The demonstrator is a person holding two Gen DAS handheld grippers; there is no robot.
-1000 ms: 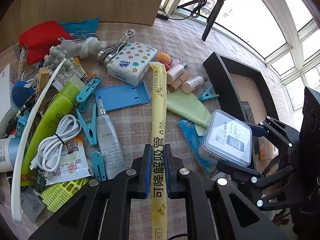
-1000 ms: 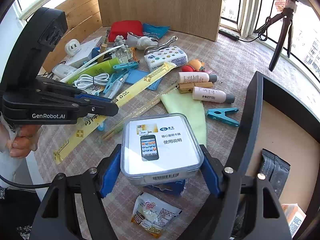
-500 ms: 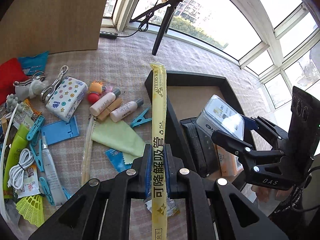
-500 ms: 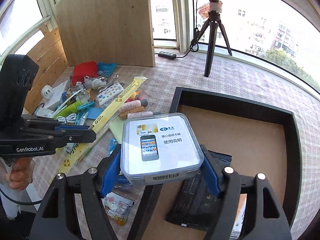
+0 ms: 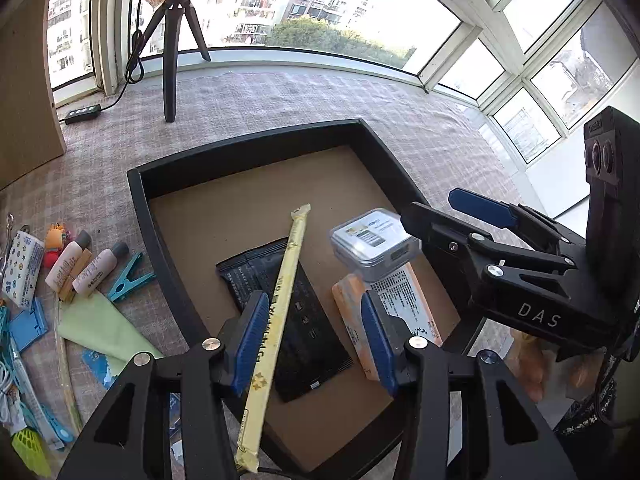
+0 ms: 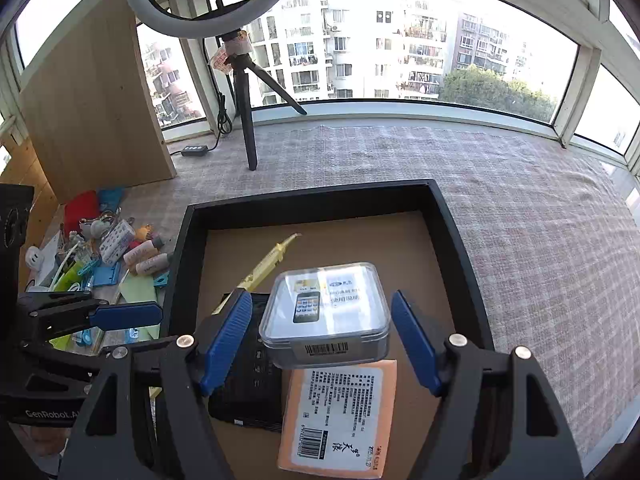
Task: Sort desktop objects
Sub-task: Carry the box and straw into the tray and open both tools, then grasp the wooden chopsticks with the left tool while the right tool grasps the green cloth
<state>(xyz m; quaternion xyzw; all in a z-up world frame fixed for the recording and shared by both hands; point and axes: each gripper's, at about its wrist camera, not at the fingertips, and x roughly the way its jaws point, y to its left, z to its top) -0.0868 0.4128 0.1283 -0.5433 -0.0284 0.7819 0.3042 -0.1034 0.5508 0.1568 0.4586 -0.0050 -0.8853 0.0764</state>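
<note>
My two tongs: left gripper (image 5: 316, 340) opening, straw packet (image 5: 276, 320) loose between; right gripper (image 6: 320, 344) wide apart around the clear case (image 6: 326, 312). Labels read "DAS", "GenRobot"; box (image 6: 180, 260) holds maybe two more packets.

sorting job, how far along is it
Done: a black pouch and an orange packet lie in the black tray. In hand: the left claw is opening over it, releasing the yellow straw pack; the right claw stands open around the clear box. Left: the clutter beside the tray.

Both my grippers (image 5: 316, 340) (image 6: 320, 344) now over tray (image 6: 176, 280), opening; straw pack (image 5: 276, 320) and clear box (image 6: 326, 312) released, no longer clamped.
</note>
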